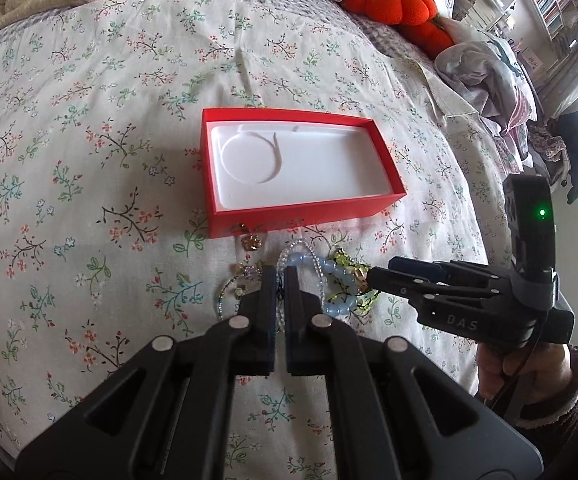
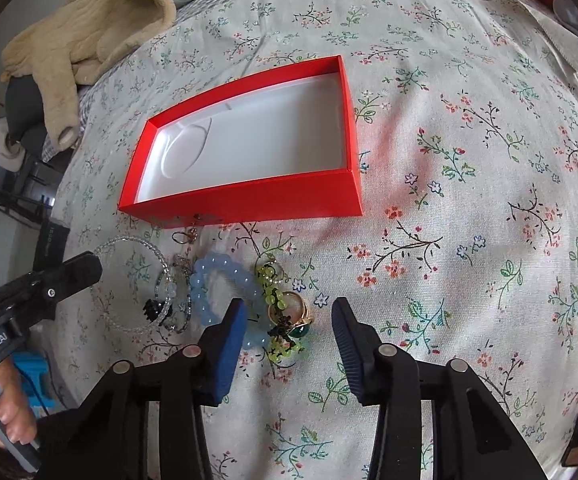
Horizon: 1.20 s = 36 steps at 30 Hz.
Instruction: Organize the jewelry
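Observation:
An open red box [image 1: 301,214] with a white liner lies on the floral bedspread; it also shows in the right wrist view [image 2: 249,198]. A heap of jewelry lies just in front of it: a blue bead bracelet [image 1: 337,280] [image 2: 225,280], a clear bead bracelet [image 2: 129,284], green beads [image 2: 275,298] and a gold ring with a green stone [image 2: 295,320]. My left gripper [image 1: 281,276] hangs over the heap, its jaws nearly closed with a thin gap and nothing visibly between them. My right gripper [image 2: 289,312] is open, straddling the ring and green beads.
A beige blanket [image 2: 89,28] lies at the far left corner of the bed. A red plush toy [image 1: 401,8] and crumpled clothes [image 1: 485,76] lie at the far right. The bedspread [image 2: 469,200] stretches to the right of the box.

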Each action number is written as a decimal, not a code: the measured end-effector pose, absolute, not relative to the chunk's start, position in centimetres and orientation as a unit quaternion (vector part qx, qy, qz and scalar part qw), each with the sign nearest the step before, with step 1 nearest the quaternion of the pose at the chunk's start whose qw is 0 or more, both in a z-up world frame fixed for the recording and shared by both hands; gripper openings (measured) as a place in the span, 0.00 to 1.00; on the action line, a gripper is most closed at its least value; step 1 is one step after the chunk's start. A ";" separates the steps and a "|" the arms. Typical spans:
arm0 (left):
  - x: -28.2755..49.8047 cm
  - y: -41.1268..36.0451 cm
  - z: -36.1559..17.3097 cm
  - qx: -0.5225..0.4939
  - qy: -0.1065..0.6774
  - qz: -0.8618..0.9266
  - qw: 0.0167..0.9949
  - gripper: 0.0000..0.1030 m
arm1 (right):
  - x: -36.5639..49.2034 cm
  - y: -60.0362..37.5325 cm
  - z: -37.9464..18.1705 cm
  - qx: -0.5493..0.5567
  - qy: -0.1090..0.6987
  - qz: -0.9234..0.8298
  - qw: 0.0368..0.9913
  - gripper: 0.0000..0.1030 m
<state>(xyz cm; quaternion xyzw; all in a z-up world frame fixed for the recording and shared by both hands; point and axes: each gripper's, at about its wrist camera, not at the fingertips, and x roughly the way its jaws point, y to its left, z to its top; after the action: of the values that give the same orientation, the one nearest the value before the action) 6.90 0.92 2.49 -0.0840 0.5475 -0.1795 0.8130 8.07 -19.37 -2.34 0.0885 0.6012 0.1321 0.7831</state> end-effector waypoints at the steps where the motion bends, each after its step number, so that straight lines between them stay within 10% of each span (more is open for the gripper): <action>1: 7.1 0.4 2.5 -0.082 0.547 -0.180 0.814 0.04 | 8.2 -19.3 -2.6 0.091 0.603 0.135 0.781 0.31; 10: 6.8 0.5 2.0 -0.075 0.549 -0.169 0.815 0.04 | 9.0 -19.4 -2.8 0.090 0.595 0.141 0.786 0.05; 36: 7.0 0.7 1.5 -0.077 0.555 -0.158 0.813 0.04 | 10.0 -17.8 -2.4 0.056 0.595 0.145 0.788 0.13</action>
<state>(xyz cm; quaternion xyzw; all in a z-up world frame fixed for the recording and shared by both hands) 6.98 0.74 1.49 -0.0767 0.5548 -0.1582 0.8132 9.99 -17.80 -2.38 0.0565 0.5955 0.1449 0.7882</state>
